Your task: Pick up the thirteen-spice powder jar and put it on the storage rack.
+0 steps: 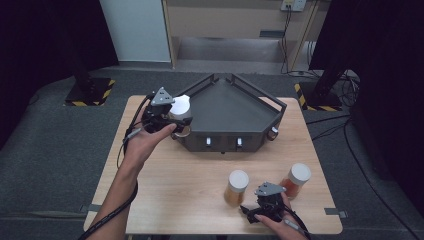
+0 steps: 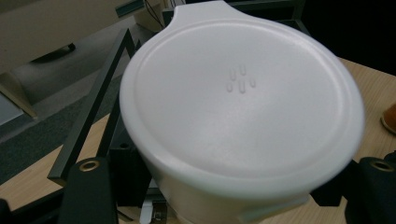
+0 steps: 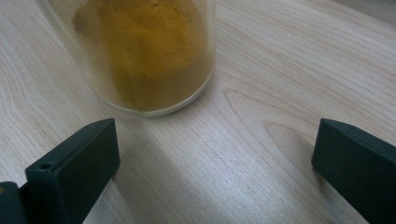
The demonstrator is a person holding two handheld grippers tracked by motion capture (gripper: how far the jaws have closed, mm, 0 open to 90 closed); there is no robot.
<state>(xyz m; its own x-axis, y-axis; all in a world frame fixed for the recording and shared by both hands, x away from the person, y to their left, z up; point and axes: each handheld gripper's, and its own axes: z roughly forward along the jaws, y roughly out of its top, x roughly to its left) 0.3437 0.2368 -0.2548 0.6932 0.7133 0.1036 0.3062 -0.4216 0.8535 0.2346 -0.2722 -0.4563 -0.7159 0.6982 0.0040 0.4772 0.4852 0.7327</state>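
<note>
My left gripper is shut on a jar with a white lid, holding it at the left corner of the black angular tray. In the left gripper view the white lid looms large between the two black jaws, tilted toward the camera. Near the table's front edge my right gripper stands open, its jaws wide apart on the wood. A jar of yellow powder stands just beyond them, apart from both fingers; in the right gripper view this yellow jar sits ahead and to the left.
A jar of orange-red powder with a white lid stands to the right of the right hand. The black tray has raised bars along its rim and two small white knobs on its front wall. The wooden table ends close behind the right gripper.
</note>
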